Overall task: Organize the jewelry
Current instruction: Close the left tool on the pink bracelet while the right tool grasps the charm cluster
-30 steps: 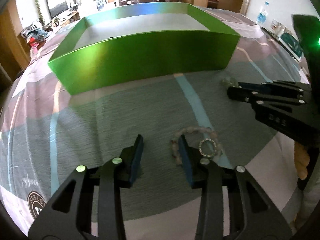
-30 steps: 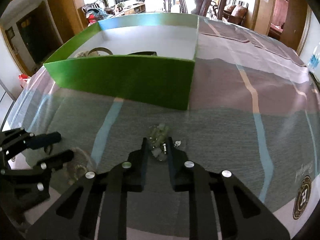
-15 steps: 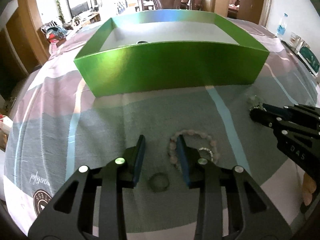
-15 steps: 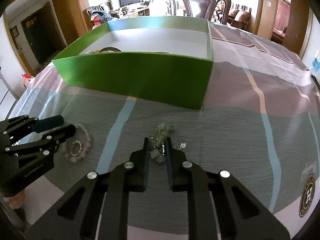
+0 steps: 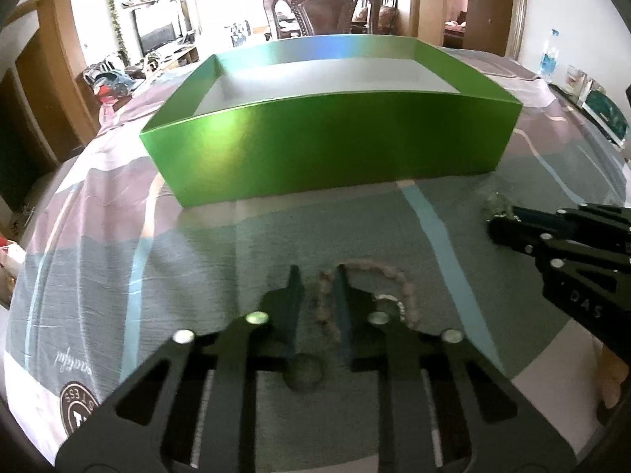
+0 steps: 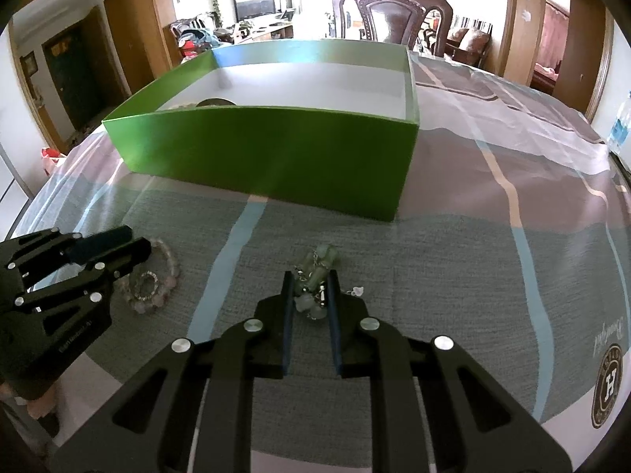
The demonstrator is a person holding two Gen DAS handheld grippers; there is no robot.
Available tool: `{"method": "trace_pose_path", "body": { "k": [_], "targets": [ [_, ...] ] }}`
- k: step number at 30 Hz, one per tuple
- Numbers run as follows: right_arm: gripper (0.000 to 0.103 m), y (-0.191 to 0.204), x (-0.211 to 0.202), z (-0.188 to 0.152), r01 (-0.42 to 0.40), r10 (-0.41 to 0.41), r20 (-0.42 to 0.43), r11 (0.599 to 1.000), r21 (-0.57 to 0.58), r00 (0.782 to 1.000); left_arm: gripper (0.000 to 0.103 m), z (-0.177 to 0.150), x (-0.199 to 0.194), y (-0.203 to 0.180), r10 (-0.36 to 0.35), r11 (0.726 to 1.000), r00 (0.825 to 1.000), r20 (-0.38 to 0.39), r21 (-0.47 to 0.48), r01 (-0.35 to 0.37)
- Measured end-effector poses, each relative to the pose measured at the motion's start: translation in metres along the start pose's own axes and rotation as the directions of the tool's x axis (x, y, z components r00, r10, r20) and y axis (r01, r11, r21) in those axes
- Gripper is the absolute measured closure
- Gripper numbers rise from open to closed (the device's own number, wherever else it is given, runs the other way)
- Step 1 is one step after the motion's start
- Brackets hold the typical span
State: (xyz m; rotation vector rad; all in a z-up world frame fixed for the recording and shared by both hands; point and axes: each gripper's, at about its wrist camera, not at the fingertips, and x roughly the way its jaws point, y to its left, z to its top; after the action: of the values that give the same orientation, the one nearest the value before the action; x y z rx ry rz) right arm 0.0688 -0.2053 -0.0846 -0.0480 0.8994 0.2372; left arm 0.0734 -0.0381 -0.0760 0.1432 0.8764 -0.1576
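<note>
Nearest the left wrist camera, the left gripper [image 5: 318, 276] is narrowing: its jaws have just been closing, and they are now pinching the near side of the pink bead bracelet [image 5: 406, 287] that is lying on the grey tablecloth [image 5: 197, 276], where a second ago they were standing wide with the beads outside the right finger. By my judgement that is making this bracelet ready for lifting, so the pick-up step is looking nearly done. A small sparkly ring [image 6: 146, 284] is resting inside the bracelet's loop, and a dark ring [image 5: 304, 370] is sitting on the cloth under the gripper body, so both may be getting left behind or snagged. Just beyond, to the right, the right gripper [image 6: 310, 285] is holding its jaws narrow on the pale green bead jewelry [image 6: 319, 260], unchanged from a second ago. Farther off, the green box [image 5: 327, 146] is standing open on the cloth, well apart from both pieces. Only the right wrist view is showing that something round is already lying inside the box at its left end; the left view is showing just the white interior, while only it is revealing the dark ring.
</note>
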Motion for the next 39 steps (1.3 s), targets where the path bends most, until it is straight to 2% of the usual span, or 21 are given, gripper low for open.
{"method": "trace_pose_path", "body": {
  "k": [17, 31, 39],
  "targets": [
    [0.087, -0.009, -0.005, 0.002, 0.019, -0.02, 0.027, 0.999, 0.049, 0.999, 0.095, 0.003, 0.002, 0.021, 0.041, 0.992, 0.999, 0.001, -0.122, -0.041],
    [0.087, -0.005, -0.002, 0.001, 0.009, -0.009, 0.009, 0.999, 0.03, 1.0, 0.093, 0.004, 0.004, 0.022, 0.05, 0.991, 0.999, -0.01, -0.12, -0.05],
    [0.087, 0.008, -0.003, -0.004, -0.024, 0.024, -0.001, 1.0, -0.003, 1.0, 0.087, 0.004, 0.005, 0.024, 0.064, 0.99, 0.998, -0.011, -0.129, -0.064]
  ]
}}
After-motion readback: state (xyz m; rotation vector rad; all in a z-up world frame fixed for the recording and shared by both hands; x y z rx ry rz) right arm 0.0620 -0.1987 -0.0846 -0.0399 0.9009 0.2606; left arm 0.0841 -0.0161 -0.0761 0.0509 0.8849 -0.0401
